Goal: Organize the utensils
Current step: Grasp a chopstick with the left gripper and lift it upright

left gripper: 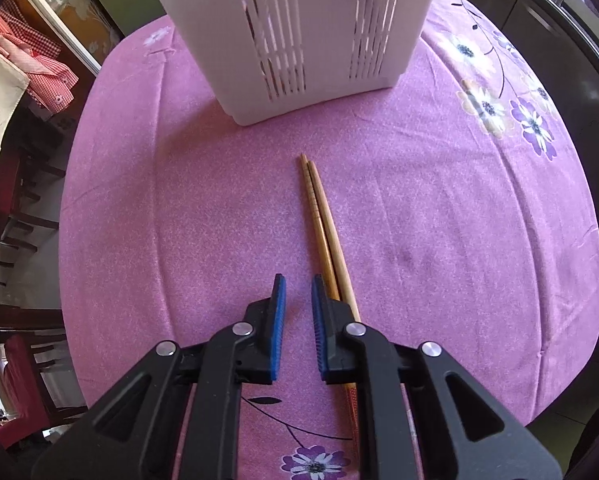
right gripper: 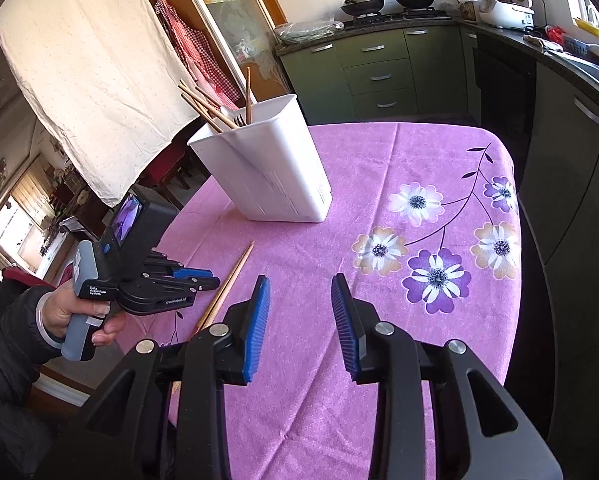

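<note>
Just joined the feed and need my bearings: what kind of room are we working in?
Most likely a home kitchen with a dining table. Two black woks sit on a gas hob above green drawer cabinets, and the table wears a purple flowered tablecloth.

Chopsticks lying on the counter: two (left gripper: 319, 220)
White utensil holders standing: one (right gripper: 271, 172)
Hand-held grippers showing: two, left (left gripper: 298, 292) and right (right gripper: 300, 292)
Pans sitting on the stove: two (right gripper: 361, 2)
</note>
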Motion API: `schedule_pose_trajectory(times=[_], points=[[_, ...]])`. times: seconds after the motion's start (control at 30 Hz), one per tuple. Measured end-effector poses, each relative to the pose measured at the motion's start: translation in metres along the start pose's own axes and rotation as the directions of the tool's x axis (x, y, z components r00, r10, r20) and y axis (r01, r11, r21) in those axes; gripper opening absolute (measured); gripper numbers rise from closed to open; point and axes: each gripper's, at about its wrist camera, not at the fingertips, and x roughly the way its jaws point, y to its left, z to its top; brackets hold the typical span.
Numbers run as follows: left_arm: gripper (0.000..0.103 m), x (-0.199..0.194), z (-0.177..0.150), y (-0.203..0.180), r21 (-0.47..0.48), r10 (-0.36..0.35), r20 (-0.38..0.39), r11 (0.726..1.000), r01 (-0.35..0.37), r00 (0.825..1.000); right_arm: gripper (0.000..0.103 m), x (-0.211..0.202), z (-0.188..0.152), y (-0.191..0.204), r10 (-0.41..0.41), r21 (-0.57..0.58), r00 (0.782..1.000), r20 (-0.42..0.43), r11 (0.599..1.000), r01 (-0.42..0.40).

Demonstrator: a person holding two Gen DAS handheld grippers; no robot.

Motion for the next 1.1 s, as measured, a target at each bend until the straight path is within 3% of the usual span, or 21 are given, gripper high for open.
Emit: schedule_pose_trajectory(times=[0.2, 0.43, 0.67, 0.97, 1.1], points=[[0.013, -0.011, 0.002, -0.002, -0.005, -0.017, 0.013, 1.0, 0.017, 1.0, 0.033, 0.001, -0.004, -0.004, 0.009, 0.01, 1.0, -0.006, 1.0, -0.009], [0.013, 0.004, -0.002, -0.009, 0.009, -0.051, -0.034, 0.999, 0.051, 0.998, 0.034, 0.002, -0.006, -0.002, 0.021, 0.003, 1.0, -0.014, 1.0, -0.021], [0.013, 0.01, 0.002, -0.009, 0.012, -0.022, -0.064, 1.0, 0.023, 0.998, 0.038, 0.004, -0.009, -0.005, 0.018, 0.012, 1.0, -0.021, 1.0, -0.017], [0.006, 0.009, 0.007, -0.012, 0.031, -0.03, -0.044, 0.999, 0.031, 0.999, 0.039, 0.007, -0.01, 0.005, 0.02, -0.011, 0.999, -0.041, 1.0, -0.021], [0.006, 0.001, 0.007, 0.013, -0.003, -0.043, -0.003, 0.999, 0.043, 0.999, 0.039, 0.007, -0.011, 0.004, 0.011, -0.004, 0.999, -0.045, 1.0, -0.011]])
